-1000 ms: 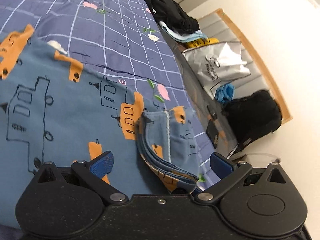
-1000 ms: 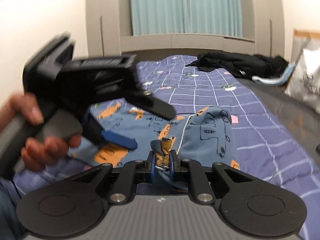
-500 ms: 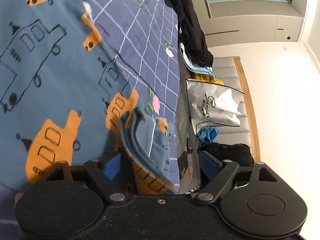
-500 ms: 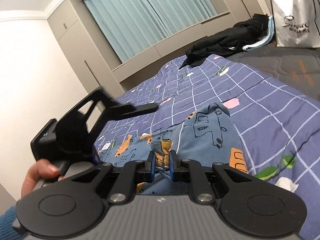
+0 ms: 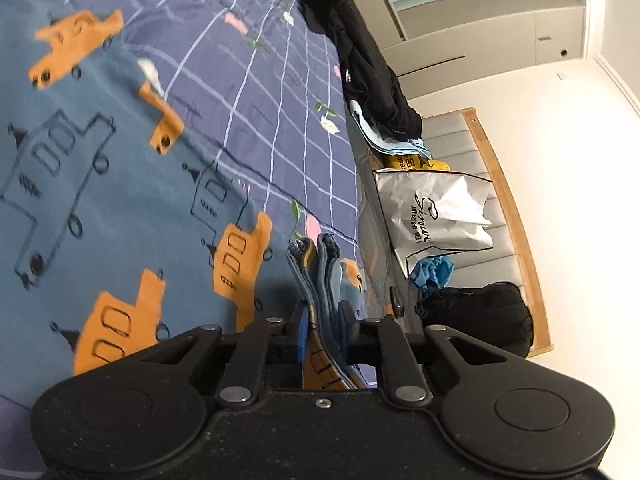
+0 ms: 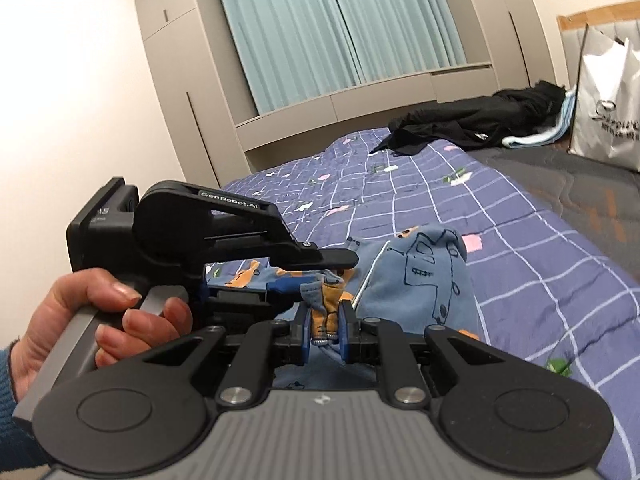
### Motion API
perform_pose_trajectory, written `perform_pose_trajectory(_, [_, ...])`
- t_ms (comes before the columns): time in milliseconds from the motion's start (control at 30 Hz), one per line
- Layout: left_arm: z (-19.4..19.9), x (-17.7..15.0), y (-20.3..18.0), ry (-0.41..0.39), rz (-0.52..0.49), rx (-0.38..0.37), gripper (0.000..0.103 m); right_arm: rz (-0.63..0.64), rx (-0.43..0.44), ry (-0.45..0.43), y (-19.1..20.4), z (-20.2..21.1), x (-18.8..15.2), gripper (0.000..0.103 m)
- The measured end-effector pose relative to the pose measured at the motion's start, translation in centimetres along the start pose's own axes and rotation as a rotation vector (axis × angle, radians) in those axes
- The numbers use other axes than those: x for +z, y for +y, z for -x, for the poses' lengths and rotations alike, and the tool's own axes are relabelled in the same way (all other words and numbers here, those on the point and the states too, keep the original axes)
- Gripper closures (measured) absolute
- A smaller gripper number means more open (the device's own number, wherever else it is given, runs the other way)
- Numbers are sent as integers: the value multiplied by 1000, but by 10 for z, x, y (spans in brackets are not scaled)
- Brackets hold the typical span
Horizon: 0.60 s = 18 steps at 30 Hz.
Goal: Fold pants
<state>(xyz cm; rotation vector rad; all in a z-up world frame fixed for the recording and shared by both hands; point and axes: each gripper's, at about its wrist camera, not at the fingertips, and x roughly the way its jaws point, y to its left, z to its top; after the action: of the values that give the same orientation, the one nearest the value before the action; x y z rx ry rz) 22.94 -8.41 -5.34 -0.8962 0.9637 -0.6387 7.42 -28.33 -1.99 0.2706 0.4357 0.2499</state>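
Pants [image 5: 120, 208] on bed [image 5: 280, 100] — soft, light, floppy. Left hand-held gripper [image 5: 324, 324] closing on folded hem; right hand-held gripper [image 6: 325, 326] clenched on adj. edge. Best hold: thick seams — thin cloth slips.

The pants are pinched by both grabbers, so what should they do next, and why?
Probably lift both together and carry the edge across. The right gripper is clamped on the pants, the left gripper's jaws are closing on bunched folds, and most fabric lies flat on the bed.

Home bedroom, likely: quilted bed [image 6: 500, 216], curtains [image 6: 340, 20] (built-in wardrobes [image 6: 176, 92]), headboard [image 5: 500, 184].
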Motion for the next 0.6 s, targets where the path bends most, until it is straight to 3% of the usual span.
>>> perform_pose_trajectory(333, [43,24,-8,-40,-162,122,91,85,59,12,33,-14,6,87])
perform_pose_trajectory(600, [90,49,9,-100,-183,144,92,163,147,31,76,-41,8,87])
